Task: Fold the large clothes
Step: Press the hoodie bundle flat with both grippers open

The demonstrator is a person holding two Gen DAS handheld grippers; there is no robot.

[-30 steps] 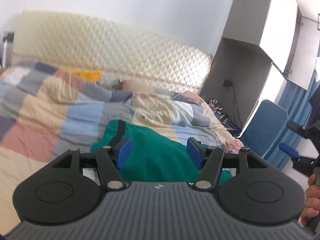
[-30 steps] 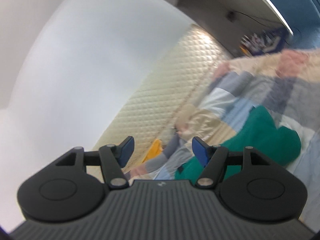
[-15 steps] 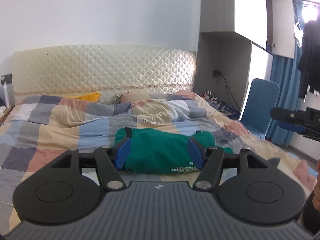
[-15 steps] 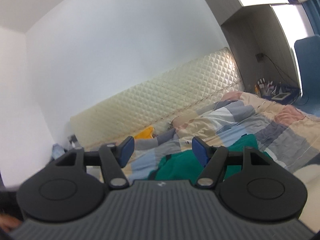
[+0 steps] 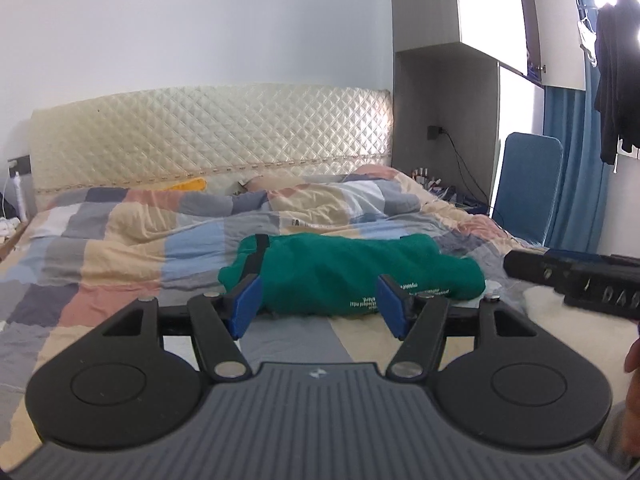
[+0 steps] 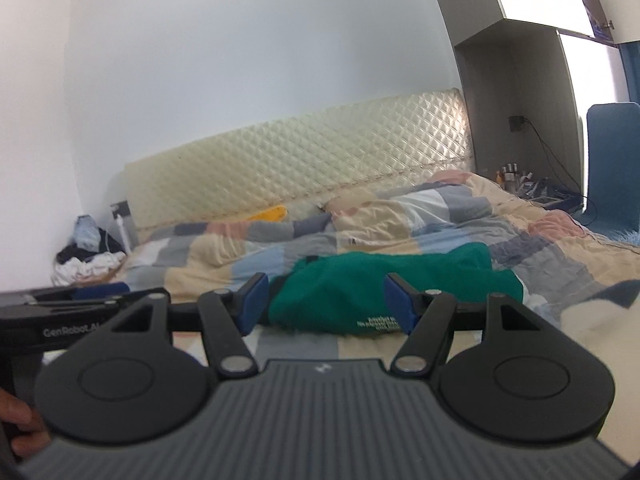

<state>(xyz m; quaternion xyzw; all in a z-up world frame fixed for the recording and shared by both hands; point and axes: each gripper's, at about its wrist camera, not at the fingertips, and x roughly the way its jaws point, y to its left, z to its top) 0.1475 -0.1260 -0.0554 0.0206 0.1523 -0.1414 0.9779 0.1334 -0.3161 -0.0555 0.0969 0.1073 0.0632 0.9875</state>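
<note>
Plainly, both my left gripper [image 5: 319, 305] and my right gripper [image 6: 322, 302] stood with jaws apart and nothing between them, short of the green garment [image 5: 352, 272], which lay bunched straight ahead on the patchwork quilt [image 5: 120, 240]. Its long axis ran crosswise to my fingers, and neither gripper looked nearer. Nothing lay between; the headboard [image 5: 208, 132] and blue chair [image 5: 528, 184] stood well clear.

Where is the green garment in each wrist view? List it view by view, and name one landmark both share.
Left wrist: green garment lies centre frame on the patchwork quilt, beyond the fingertips.
Right wrist: green garment sits centre, slightly right, on the same quilt.
Shared landmark: the quilted cream headboard.
</note>
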